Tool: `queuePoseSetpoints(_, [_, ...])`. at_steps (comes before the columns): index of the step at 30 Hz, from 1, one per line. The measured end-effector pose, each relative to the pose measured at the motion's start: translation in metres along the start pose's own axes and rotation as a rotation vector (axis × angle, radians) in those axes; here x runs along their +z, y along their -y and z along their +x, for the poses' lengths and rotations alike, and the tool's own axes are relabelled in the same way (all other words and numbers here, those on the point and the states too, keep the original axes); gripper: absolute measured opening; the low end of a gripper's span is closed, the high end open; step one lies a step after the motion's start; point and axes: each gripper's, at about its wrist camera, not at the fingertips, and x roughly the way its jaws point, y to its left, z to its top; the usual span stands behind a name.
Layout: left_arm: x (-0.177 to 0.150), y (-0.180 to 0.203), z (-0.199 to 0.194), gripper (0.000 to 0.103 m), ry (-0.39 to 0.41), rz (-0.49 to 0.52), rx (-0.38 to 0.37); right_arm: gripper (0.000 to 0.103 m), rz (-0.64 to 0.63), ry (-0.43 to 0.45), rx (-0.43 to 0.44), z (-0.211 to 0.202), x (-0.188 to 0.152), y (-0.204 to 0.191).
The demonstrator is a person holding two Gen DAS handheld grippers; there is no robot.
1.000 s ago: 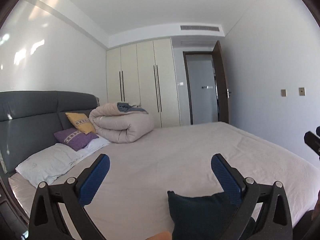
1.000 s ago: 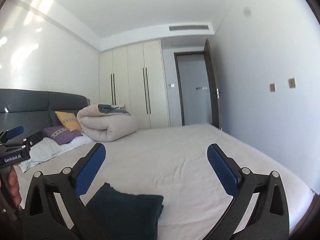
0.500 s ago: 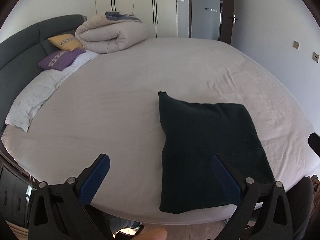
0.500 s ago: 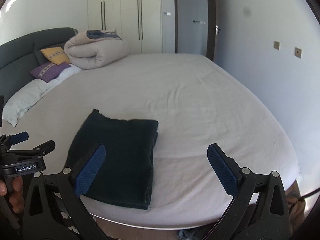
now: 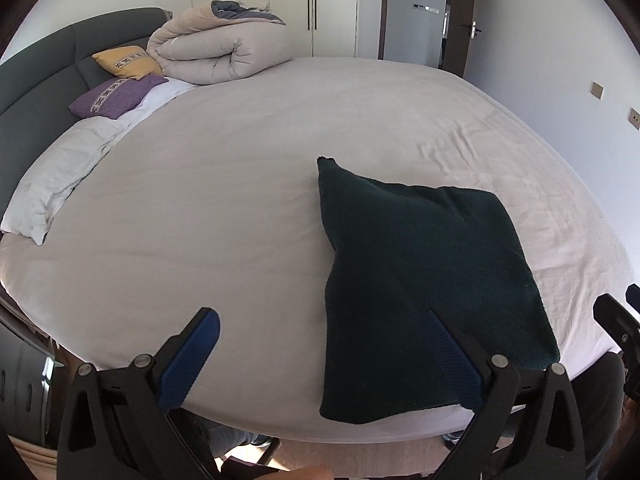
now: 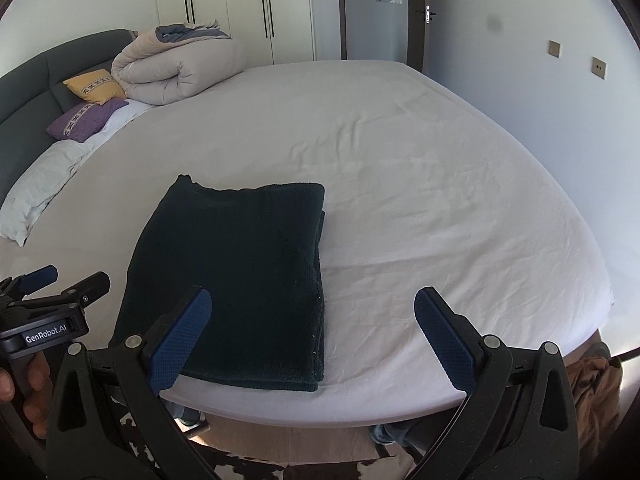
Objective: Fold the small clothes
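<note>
Pillows are lining the far left: a white pillow (image 5: 52,196) is lying along the bed's left edge, a purple cushion (image 5: 116,96) is sitting beyond it, and a yellow cushion (image 5: 126,62) is leaning against the dark grey headboard (image 5: 44,64). Just right of them, a rolled beige duvet (image 5: 218,54) is resting at the far end of the bed (image 5: 240,184).

Coming nearer, the left claw (image 5: 314,360) is hovering over the bed's near edge, released, its blue pads spread wide and gripping nothing. Its right finger is overlapping the near part of the folded dark green cloth (image 5: 424,292) in the left wrist view; contact cannot be judged. That cloth is lying flat on the pale sheet near the bed's near edge, layered edges showing along its right side in the right wrist view (image 6: 236,276).

Further right, the right claw (image 6: 312,334) is also hanging released, pads wide apart, its left finger over the cloth's near left corner and its right finger over bare sheet. A brown garment (image 6: 592,380) is showing below the bed's near right corner. At the far right, the wardrobe (image 6: 236,4) and door (image 6: 376,12) are standing behind the bed.
</note>
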Motion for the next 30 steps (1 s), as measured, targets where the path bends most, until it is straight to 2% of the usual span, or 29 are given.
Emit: queuePoseSetpoints(30, [0.0013, -0.0005, 0.0036, 0.103, 0.009, 0.009, -0.007, 0.103, 0.035, -0.039, -0.002, 0.0098, -0.002, -0.0073])
